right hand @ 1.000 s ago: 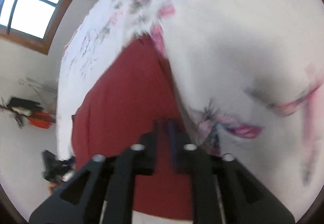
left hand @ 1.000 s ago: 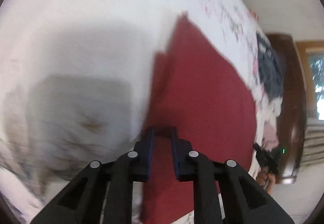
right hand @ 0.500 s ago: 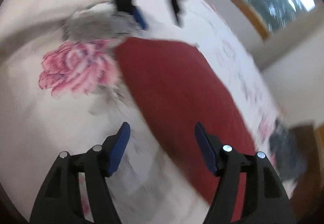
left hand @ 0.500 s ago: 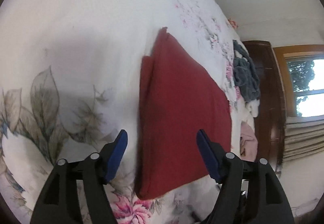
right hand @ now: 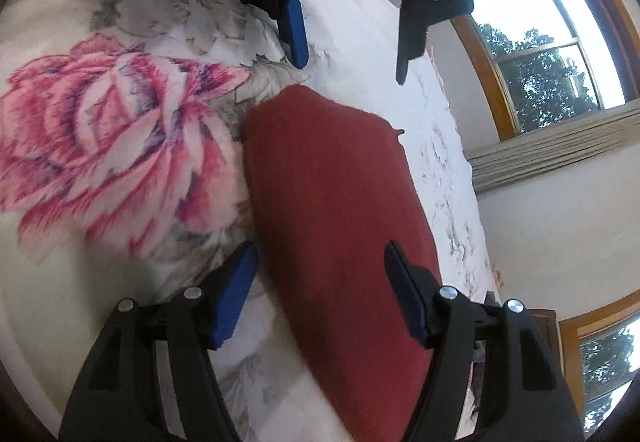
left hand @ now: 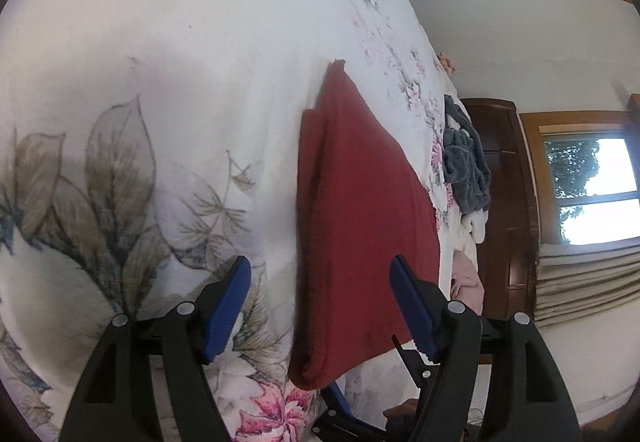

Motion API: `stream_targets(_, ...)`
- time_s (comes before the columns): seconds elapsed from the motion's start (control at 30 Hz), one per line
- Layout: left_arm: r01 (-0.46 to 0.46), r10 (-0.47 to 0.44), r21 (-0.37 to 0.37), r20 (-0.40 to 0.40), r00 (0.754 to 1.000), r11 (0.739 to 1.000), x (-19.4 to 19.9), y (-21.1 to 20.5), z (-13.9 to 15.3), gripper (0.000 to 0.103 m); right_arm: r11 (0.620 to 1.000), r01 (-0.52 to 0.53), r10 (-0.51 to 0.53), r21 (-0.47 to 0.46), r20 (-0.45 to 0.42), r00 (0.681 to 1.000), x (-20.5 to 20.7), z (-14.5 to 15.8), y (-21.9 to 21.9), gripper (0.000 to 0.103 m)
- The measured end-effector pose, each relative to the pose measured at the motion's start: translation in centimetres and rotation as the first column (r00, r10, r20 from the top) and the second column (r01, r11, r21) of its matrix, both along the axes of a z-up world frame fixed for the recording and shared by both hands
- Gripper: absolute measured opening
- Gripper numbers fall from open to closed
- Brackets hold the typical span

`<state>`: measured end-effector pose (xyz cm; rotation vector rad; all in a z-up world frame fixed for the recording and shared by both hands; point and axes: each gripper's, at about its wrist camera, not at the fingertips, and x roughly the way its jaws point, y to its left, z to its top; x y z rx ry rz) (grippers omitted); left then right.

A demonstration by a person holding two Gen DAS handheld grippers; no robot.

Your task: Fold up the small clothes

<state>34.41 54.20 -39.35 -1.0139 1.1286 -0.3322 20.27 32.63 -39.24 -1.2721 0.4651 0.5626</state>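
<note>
Two grippers: both spread wide and empty; I have the left gripper (left hand: 320, 306) and the right gripper (right hand: 320, 290) above the bed, neither touching cloth.
Garment: a red cloth (left hand: 360, 222) lies flat on the floral bedspread (left hand: 160, 82), folded at least once, its doubled edge showing along its left side in the left wrist view.
Left view: my pads straddle the near end of the cloth from above.
Right view: my pads straddle one end of the cloth (right hand: 332, 202); the left gripper (right hand: 348, 2) hangs over the far end, a hand just visible on its handle.
Step in hand: I judge one fold is laid and I am between folds.
Next move: lower both grippers onto matching corners of one end, pinch through all layers, and carry that end over.
Elsewhere: a grey garment (left hand: 466, 162) sits bunched at the bed's far right edge, well apart.
</note>
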Motion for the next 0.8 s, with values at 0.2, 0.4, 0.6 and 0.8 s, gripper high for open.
stream_targets(0.2,-0.011,0.012,-0.046,0.021,1.000,0.999,0.0,0.5,0.0,0.072,1.000,-0.001,0.003,-0.027,0.052,0.999,2.0,-0.6,1.8,0.060)
stream_targets(0.4,-0.026,0.028,-0.062,0.035,0.999,0.998,0.3,1.4,0.5,0.072,0.999,-0.017,0.021,-0.045,0.093,0.995,3.2,-0.8,3.3,0.060)
stream_targets(0.6,-0.029,0.032,-0.093,0.031,0.999,0.995,0.9,1.5,0.6,0.073,1.000,-0.001,0.001,-0.009,0.001,1.000,3.4,0.2,2.9,0.018)
stream_targets(0.8,-0.033,0.035,-0.158,0.015,0.999,0.987,2.7,1.3,0.6,0.077,0.987,0.077,-0.069,0.143,-0.061,0.996,3.5,3.9,2.2,0.014)
